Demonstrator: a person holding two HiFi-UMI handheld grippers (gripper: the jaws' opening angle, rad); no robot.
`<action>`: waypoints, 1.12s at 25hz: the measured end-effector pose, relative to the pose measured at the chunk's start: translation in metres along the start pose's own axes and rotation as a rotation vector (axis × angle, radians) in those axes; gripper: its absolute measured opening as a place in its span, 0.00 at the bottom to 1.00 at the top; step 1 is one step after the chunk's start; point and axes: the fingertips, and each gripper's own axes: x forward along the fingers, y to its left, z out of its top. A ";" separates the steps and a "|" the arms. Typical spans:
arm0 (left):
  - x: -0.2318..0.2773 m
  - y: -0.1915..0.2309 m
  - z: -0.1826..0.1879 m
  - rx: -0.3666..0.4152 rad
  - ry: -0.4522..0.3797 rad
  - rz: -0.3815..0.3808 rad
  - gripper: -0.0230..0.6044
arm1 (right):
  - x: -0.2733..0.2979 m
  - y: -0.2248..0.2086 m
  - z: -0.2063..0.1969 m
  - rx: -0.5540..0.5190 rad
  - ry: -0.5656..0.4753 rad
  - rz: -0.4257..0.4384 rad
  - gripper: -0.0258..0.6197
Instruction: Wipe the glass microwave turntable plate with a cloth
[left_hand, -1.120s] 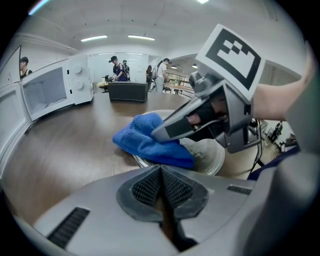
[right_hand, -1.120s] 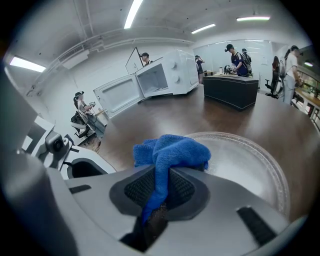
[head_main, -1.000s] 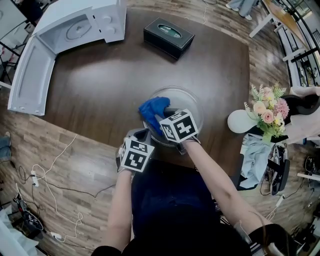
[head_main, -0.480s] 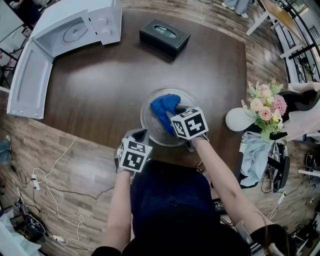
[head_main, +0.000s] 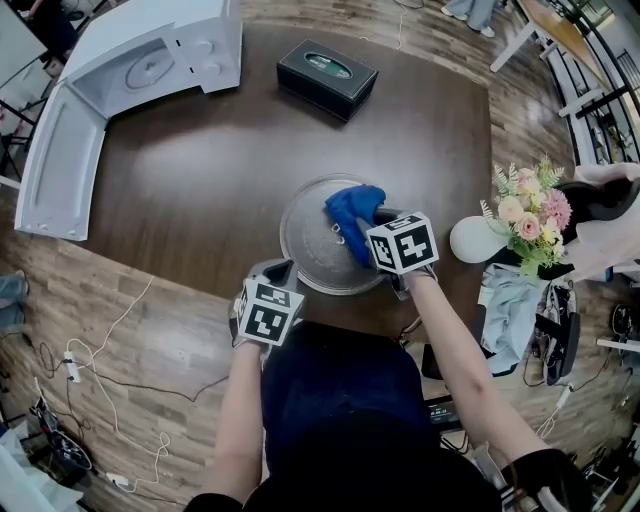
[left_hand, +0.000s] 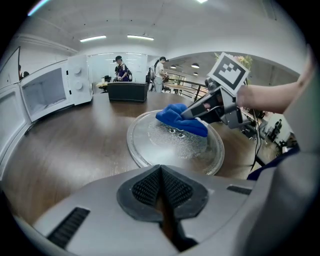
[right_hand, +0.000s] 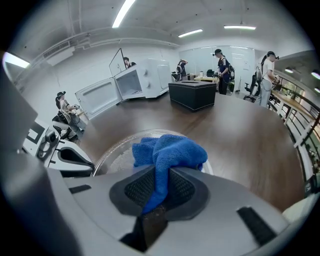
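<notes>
The round glass turntable plate (head_main: 315, 240) lies flat on the dark brown table (head_main: 200, 170), near its front edge. A blue cloth (head_main: 353, 205) rests bunched on the plate's far right part. My right gripper (head_main: 372, 222) is shut on that cloth (right_hand: 167, 152), with a fold pinched between its pads. My left gripper (head_main: 283, 270) hovers just off the plate's near left rim. In the left gripper view it (left_hand: 161, 190) is shut with nothing in it, and the plate (left_hand: 150, 145) lies ahead of it, apart from the jaws.
A white microwave (head_main: 150, 55) stands at the table's far left with its door (head_main: 55, 150) swung open. A black tissue box (head_main: 327, 75) sits at the far middle. Flowers in a white vase (head_main: 525, 220) stand off the table's right edge. Cables lie on the floor at left.
My right gripper has dragged the blue cloth across the plate from its left side to its far right. The left gripper has stayed put.
</notes>
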 end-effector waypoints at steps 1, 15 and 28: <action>0.000 0.000 0.000 0.000 -0.002 0.001 0.04 | -0.002 -0.004 0.000 0.003 -0.001 -0.009 0.12; 0.000 0.001 0.001 -0.005 -0.006 0.006 0.04 | -0.036 -0.074 -0.010 0.072 -0.028 -0.149 0.12; 0.000 -0.002 -0.001 -0.029 -0.002 0.005 0.04 | -0.074 -0.061 0.012 -0.012 -0.154 -0.232 0.12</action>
